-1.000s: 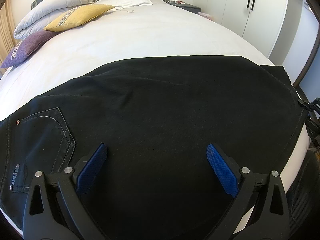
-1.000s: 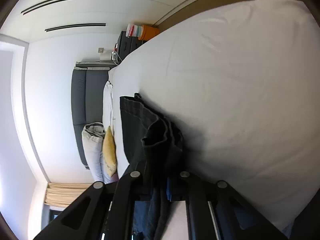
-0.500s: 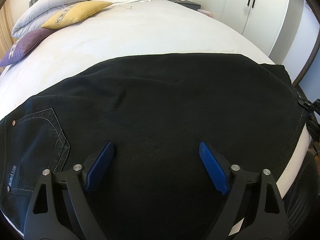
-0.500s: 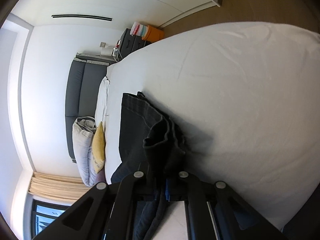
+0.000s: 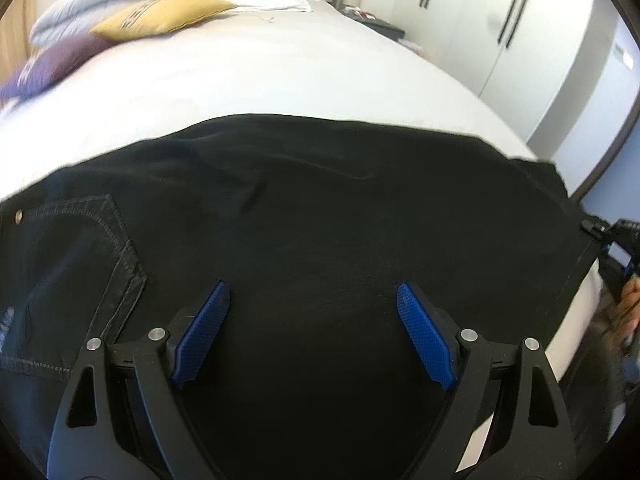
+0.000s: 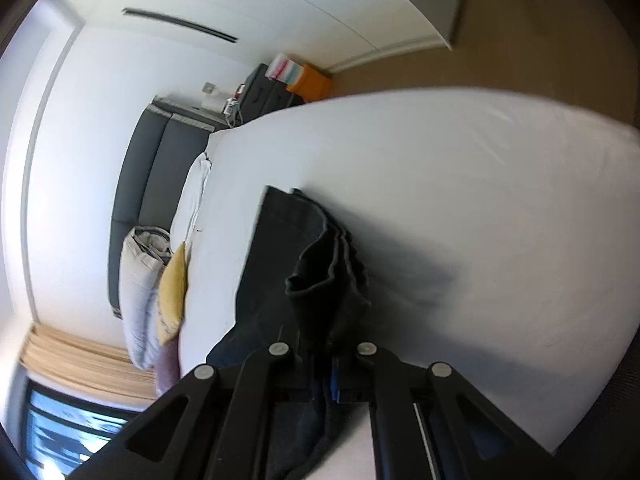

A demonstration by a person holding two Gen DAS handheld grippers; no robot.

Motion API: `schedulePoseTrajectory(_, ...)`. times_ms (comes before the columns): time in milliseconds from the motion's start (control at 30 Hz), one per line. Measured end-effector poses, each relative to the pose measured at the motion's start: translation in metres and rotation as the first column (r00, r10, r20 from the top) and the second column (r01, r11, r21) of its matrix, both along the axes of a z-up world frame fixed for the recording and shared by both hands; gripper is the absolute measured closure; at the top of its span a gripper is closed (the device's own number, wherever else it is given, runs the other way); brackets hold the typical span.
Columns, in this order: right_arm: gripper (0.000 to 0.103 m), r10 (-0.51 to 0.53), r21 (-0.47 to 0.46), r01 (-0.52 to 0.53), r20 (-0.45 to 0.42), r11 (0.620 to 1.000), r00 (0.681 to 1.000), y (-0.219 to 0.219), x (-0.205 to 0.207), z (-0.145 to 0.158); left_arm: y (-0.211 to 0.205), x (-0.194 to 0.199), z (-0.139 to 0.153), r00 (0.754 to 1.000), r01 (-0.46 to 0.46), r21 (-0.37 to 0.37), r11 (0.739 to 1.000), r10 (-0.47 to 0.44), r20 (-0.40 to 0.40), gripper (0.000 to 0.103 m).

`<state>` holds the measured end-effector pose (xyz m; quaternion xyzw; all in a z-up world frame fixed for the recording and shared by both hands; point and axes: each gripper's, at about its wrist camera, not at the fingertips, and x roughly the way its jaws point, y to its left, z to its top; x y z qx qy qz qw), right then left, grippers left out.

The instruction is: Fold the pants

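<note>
1. The pants [image 5: 320, 216] are lying spread across the near part of the bed [image 5: 280, 80], pocket end toward the left; at the right, the leg ends are being held bunched at the bed's edge.

2. The hems [image 6: 328, 264] are being gripped by the right gripper [image 6: 332, 376], whose fingers are clenched on several stacked layers. An inner layer could be lost if the pinch is judged shallow, and the fold would then be coming over uneven.

3. The left gripper [image 5: 312, 320] is being held just over the middle of the cloth with its fingers [image 5: 204, 332] spread wide and nothing between them. Whether the tips are touching the fabric cannot be told.

4. If the hems are being carried across while the middle is left unpinned, the whole garment is likely being dragged rather than creased, and wrinkles are being pushed toward the pocket [image 5: 84, 256].

5. With the leg ends so close to the edge, slack cloth could be sliding off the mattress.

6. The pillows [image 5: 160, 16] are lying well apart and are not being threatened.
</note>
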<state>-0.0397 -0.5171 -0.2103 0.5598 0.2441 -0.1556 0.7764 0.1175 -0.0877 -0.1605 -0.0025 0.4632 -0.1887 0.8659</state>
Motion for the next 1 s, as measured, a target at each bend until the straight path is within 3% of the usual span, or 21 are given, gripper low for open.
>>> schedulePoseTrajectory(200, 0.098, 0.081, -0.188, -0.081, -0.009, 0.979, 0.997, 0.039, 0.024, 0.051, 0.041, 0.002, 0.011, 0.997, -0.077, -0.131, 0.988, 0.074, -0.030, 0.017)
schedulePoseTrajectory(267, 0.097, 0.175, -0.312, -0.177, -0.035, 0.934, 0.984, 0.072, 0.043, 0.076, 0.063, 0.003, 0.012, 0.993, -0.115, -0.185, 0.976, 0.108, -0.052, 0.017)
schedulePoseTrajectory(333, 0.097, 0.308, -0.431, -0.313, -0.085, 0.846, 0.948, 0.122, 0.066, 0.096, 0.083, 0.004, 0.012, 0.989, -0.138, -0.251, 0.958, 0.121, -0.080, 0.017)
schedulePoseTrajectory(367, 0.097, 0.400, -0.492, -0.406, -0.124, 0.770, 0.908, 0.163, 0.080, 0.102, 0.091, 0.004, 0.013, 0.988, -0.147, -0.269, 0.952, 0.129, -0.084, 0.017)
schedulePoseTrajectory(400, 0.097, 0.452, -0.519, -0.459, -0.149, 0.721, 0.879, 0.189, 0.088, 0.103, 0.098, 0.003, 0.014, 0.987, -0.157, -0.282, 0.946, 0.139, -0.085, 0.017)
schedulePoseTrajectory(500, 0.098, 0.632, -0.582, -0.652, -0.283, 0.485, 0.722, 0.291, 0.109, 0.085, 0.108, 0.006, 0.015, 0.985, -0.168, -0.304, 0.938, 0.146, -0.093, 0.017)
schedulePoseTrajectory(567, 0.098, 0.686, -0.577, -0.732, -0.365, 0.363, 0.629, 0.335, 0.116, 0.061, 0.109, 0.008, 0.013, 0.984, -0.169, -0.309, 0.936, 0.145, -0.101, 0.017)
schedulePoseTrajectory(600, 0.097, 0.692, -0.566, -0.756, -0.400, 0.330, 0.601, 0.348, 0.117, 0.049, 0.109, 0.010, 0.013, 0.984, -0.170, -0.310, 0.935, 0.144, -0.103, 0.016)
schedulePoseTrajectory(633, 0.097, 0.687, -0.560, -0.764, -0.417, 0.322, 0.595, 0.355, 0.118, 0.042, 0.109, 0.012, 0.012, 0.984, -0.169, -0.316, 0.934, 0.141, -0.107, 0.016)
schedulePoseTrajectory(733, 0.097, 0.694, -0.547, -0.762, -0.398, 0.346, 0.600, 0.351, 0.115, 0.039, 0.112, 0.019, 0.010, 0.980, -0.180, -0.366, 0.913, 0.136, -0.142, 0.014)
schedulePoseTrajectory(1000, 0.097, 0.693, -0.602, -0.727, -0.368, 0.330, 0.619, 0.351, 0.108, 0.052, 0.091, 0.052, 0.013, 0.960, -0.154, -0.464, 0.872, 0.022, -0.278, 0.013)
